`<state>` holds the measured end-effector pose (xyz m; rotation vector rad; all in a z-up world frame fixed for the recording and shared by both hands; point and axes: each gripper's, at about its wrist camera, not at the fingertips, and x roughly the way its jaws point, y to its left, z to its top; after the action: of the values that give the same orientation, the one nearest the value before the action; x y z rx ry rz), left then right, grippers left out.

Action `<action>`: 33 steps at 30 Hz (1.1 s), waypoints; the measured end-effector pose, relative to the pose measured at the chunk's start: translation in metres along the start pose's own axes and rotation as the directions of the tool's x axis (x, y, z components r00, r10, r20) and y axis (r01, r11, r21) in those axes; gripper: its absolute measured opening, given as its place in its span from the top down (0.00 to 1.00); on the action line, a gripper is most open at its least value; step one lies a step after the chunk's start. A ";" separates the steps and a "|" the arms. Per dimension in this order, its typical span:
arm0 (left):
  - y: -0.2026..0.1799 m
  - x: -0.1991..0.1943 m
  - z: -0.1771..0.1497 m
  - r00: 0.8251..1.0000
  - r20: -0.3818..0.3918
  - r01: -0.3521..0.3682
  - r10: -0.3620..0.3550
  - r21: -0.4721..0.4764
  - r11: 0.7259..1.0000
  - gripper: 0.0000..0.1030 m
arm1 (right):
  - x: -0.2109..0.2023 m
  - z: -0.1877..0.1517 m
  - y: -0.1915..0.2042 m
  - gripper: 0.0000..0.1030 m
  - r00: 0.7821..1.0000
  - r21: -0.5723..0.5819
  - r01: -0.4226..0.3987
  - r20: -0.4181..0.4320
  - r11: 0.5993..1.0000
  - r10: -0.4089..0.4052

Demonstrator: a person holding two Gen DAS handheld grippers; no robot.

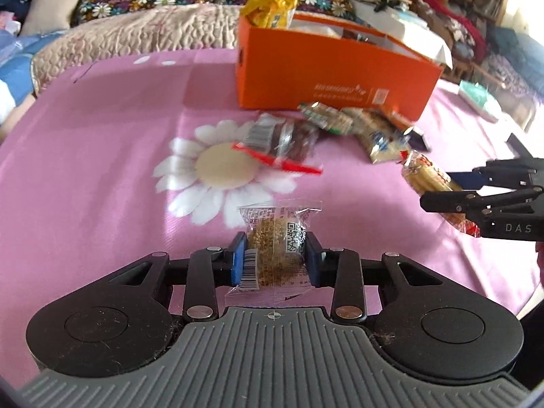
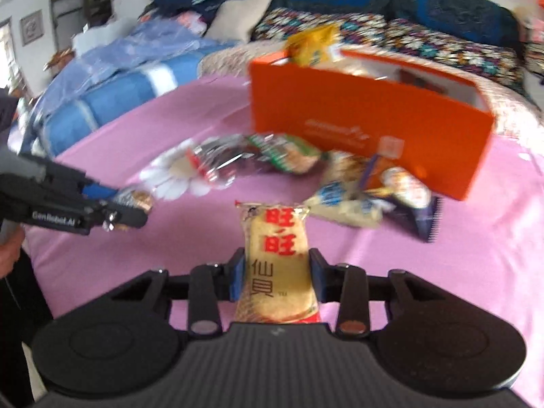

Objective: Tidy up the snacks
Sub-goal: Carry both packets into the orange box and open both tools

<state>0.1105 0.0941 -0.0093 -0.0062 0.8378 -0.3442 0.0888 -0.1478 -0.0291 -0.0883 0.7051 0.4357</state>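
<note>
Rice cracker pack (image 2: pixel 277 261): "旺旺 仙贝". Right gripper (image 1: pixel 442 192): "DAS".

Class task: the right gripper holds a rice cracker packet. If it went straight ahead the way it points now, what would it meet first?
Probably the loose snack packets lying before the orange box, with the box right behind. The right gripper sits above the pink cloth, so depth is uncertain.

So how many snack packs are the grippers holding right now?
2. A clear-wrapped cake sits in the left gripper; a rice cracker pack sits in the right gripper.
</note>
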 end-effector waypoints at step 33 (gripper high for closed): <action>-0.069 0.139 0.253 0.979 0.199 -0.030 0.029 0.000 1.000 0.57 | 0.083 0.159 -0.136 0.47 0.963 0.196 0.149 0.194 0.969 -0.187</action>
<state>0.3597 -0.0456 0.0695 -0.0252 0.6380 -0.3114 0.2979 -0.2060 0.0293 0.0680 0.5192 0.2117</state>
